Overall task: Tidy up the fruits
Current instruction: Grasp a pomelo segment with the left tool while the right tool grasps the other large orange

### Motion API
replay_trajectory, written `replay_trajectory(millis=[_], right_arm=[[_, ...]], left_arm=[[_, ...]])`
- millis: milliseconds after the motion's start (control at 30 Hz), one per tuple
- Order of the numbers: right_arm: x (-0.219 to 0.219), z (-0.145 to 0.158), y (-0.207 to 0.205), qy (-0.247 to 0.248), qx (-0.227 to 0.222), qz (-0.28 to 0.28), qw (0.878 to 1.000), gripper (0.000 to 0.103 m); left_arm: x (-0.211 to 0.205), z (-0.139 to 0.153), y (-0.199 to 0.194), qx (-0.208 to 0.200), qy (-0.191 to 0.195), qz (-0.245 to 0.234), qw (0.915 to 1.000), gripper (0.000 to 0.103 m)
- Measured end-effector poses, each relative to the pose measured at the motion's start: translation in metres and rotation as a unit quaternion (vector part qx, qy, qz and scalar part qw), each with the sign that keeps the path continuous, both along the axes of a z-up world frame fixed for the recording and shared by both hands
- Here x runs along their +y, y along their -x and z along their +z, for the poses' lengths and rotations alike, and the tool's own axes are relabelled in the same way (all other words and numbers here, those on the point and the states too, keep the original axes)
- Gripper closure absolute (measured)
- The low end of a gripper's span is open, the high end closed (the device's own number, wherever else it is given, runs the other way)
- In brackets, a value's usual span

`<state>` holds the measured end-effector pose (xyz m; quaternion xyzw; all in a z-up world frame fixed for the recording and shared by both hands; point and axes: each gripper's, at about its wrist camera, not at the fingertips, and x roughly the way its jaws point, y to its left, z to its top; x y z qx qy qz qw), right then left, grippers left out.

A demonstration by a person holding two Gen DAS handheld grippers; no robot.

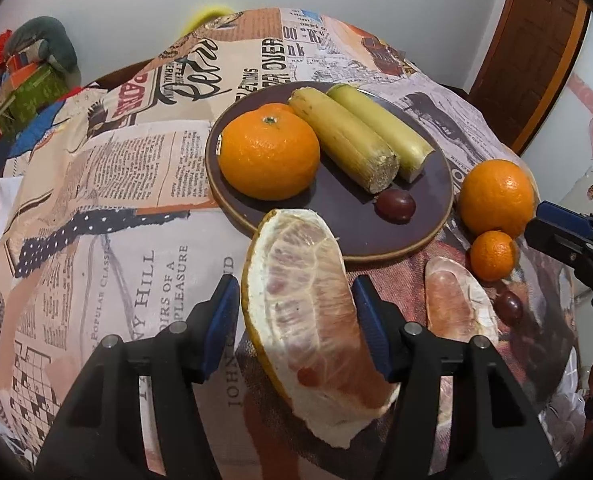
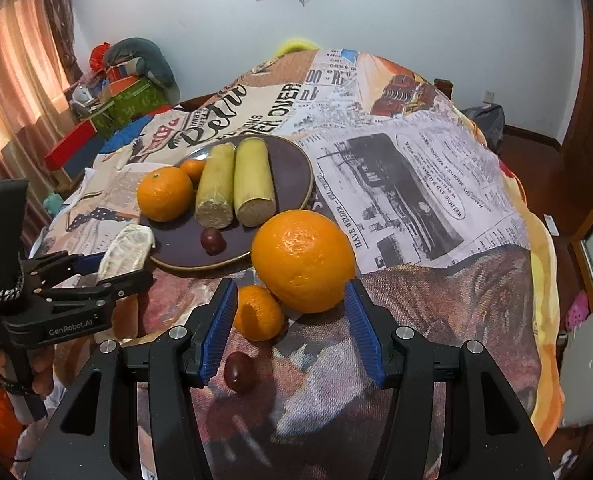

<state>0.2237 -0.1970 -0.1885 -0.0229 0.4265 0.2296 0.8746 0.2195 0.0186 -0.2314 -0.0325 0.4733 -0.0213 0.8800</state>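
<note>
My left gripper is shut on a peeled pomelo wedge and holds it just in front of the dark plate; it also shows in the right wrist view. The plate holds an orange, two sugarcane pieces and a grape. My right gripper is open around a big orange on the cloth, with a small mandarin and a grape between its fingers. A second pomelo wedge lies on the cloth.
A newspaper-print cloth covers the table. Boxes and clutter stand at the far left by a curtain. A second small mandarin sits on the plate behind the orange. A grape lies beside the second wedge.
</note>
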Motion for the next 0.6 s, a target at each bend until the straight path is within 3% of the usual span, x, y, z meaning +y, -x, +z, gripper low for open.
replay_trajectory(millis=[100, 200, 600], right_arm=[[0.003, -0.002, -0.005, 0.004, 0.0, -0.002, 1.0, 0.051], [0.005, -0.004, -0.009, 0.005, -0.002, -0.006, 1.0, 0.044], [0.009, -0.015, -0.029, -0.011, 0.02, -0.011, 1.0, 0.038]], left_arm=[[0.002, -0.001, 0.0, -0.011, 0.008, 0.007, 0.9999, 0.047], [0.001, -0.001, 0.0, -0.016, 0.01, 0.004, 0.9998, 0.051], [0.001, 0.0, 0.001, -0.023, 0.01, -0.004, 0.9997, 0.052]])
